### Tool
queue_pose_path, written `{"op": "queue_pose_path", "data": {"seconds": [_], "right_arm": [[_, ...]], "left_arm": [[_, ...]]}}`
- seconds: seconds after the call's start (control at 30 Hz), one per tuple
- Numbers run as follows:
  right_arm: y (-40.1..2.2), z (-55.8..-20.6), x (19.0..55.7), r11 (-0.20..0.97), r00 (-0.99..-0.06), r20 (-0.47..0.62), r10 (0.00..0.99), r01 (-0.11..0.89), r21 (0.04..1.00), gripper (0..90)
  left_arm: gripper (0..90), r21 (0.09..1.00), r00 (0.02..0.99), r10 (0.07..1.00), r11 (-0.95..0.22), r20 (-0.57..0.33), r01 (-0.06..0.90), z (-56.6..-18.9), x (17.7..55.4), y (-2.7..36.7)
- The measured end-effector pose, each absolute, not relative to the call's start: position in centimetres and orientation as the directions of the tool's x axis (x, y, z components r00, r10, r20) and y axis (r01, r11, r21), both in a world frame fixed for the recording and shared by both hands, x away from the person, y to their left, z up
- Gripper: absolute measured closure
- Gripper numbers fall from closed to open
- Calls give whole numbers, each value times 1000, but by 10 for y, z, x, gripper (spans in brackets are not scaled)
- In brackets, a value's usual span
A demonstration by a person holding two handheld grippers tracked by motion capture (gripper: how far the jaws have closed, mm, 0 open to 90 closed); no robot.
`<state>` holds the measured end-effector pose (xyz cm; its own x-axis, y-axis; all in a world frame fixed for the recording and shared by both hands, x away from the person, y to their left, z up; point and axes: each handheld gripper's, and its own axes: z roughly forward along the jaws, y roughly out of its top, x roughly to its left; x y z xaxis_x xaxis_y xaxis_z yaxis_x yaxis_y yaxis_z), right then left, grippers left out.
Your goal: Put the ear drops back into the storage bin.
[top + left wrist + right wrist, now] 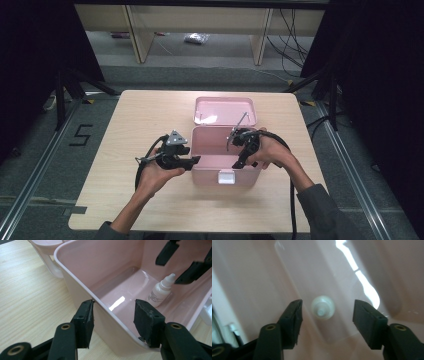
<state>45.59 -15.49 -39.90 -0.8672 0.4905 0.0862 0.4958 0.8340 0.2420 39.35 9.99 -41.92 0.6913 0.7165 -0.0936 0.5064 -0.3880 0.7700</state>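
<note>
Nearest the person's side of the wooden table point(150, 200) it's just bare top w/ both forearms coming in. Next up is the pink box point(210, 172), sitting roughly mid-table, white latch point(226, 176) on its front wall, lid point(225, 111) swung open and standing behind it.

Left gripper point(194, 161) is held level at the box's left wall. In the left gripper view its jaws straddle the box rim point(75, 277), one pad outside touching the rim, the other inside and apart from it, so jaws are apart, not clamped on anything.

Inside the box: one small white dropper bottle point(161, 291), upright on the floor near the right end, label facing out. Box wall is all that sits btw the left gripper and the bottle.

Right gripper point(239, 161) dips into the box from the right side, pointing down. Right gripper view looks straight down on the bottle cap point(322, 307), which sits btw the two jaws w/ clear gaps both sides. So jaws spread, nothing gripped.

Farther back, past the table: grey floor, desk legs point(137, 35), loose cables point(292, 45), a "5" taped on the floor point(81, 135) at left.
</note>
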Motion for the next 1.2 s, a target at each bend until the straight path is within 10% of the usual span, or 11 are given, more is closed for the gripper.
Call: {"op": "queue_pose_path", "data": {"seconds": [1.2], "right_arm": [[-217, -353, 465, 539, -704, 94, 704, 616, 575, 341]], "left_arm": [[354, 777, 611, 786, -323, -99, 541, -403, 439, 108]]}}
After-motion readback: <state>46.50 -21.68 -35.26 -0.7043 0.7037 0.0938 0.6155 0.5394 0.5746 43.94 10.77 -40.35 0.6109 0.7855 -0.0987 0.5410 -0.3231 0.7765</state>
